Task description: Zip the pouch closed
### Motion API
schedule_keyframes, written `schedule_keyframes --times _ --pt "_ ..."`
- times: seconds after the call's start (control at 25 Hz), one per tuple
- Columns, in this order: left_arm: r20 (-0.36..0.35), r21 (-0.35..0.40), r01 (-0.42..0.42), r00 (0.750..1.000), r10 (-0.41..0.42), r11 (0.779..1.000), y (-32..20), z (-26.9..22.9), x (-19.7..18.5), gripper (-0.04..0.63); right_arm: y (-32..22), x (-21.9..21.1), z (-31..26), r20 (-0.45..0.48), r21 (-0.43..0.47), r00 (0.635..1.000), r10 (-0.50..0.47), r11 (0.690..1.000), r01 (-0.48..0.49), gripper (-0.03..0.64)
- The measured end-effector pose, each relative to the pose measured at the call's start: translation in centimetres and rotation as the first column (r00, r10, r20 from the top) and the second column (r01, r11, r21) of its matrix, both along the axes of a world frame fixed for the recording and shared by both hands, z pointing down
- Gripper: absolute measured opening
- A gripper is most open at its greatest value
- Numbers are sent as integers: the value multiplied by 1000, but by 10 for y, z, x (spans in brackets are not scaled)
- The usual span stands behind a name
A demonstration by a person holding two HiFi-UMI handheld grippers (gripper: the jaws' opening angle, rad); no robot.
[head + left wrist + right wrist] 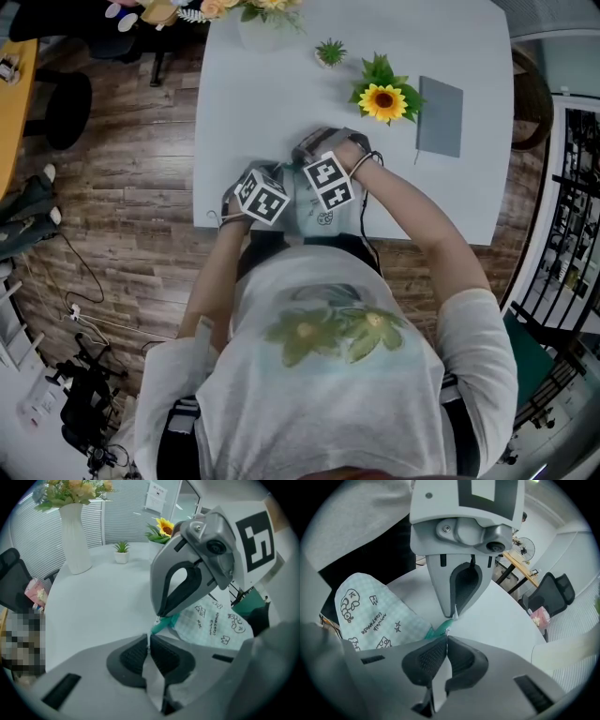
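The pouch (pixel 213 623) lies at the worktop's (pixel 281 103) near edge. The right gripper (pixel 444 637) has its fingers (pixel 426 660) pinched on the teal tab (pixel 435 631). The left gripper (pixel 149 644) is clamped on what seems to be the zip pull (pixel 454 614). Both holds look shallow, so a hard tug could slip either off, or drag the pouch over the edge.

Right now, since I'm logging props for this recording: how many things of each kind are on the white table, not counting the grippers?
checked pouch: 1
sunflower: 1
small potted plant: 1
white vase of flowers: 1
grey notebook: 1
Total: 5
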State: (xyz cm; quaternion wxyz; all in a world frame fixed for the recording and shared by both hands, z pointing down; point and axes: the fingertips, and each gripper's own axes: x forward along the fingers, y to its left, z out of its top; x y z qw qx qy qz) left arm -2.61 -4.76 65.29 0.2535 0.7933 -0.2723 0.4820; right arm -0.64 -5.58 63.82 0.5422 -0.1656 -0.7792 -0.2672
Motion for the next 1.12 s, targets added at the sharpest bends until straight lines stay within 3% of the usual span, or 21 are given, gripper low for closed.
schedule_keyframes --times 0.56,1.12 --pt "0 -3 16 1000 -16 1000 0 1 -1 25 0 11 -1 -11 -28 997 81 996 -81 18" --pt "-3 -6 28 1000 -28 1000 1 3 -1 26 3 15 -3 -31 -14 996 83 996 -84 18"
